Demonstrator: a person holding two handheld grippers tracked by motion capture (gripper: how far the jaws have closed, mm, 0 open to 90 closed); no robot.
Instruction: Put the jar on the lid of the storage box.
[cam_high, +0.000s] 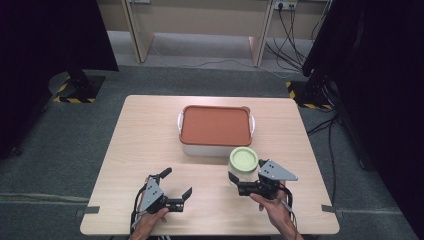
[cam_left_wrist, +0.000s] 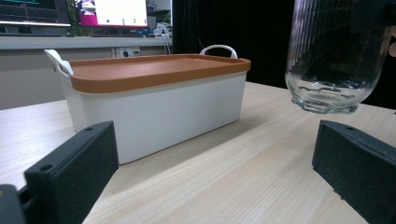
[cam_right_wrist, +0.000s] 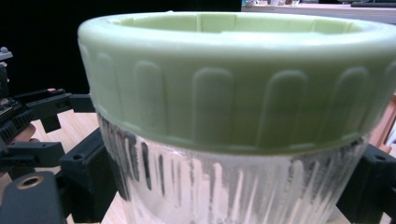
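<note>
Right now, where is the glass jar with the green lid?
In the high view the glass jar is right of the table's centre, between the right gripper's jaws, just in front of the white box with the orange lid.

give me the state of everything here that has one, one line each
ribbed clear glass jar: empty, held upright between the right claw's jaws, its base looks lifted off the table
pale green screw lid: on the jar
white rectangular box: shut, on the table
terracotta flat lid: on the box
left claw: open, empty
right claw: shut on the jar
</note>
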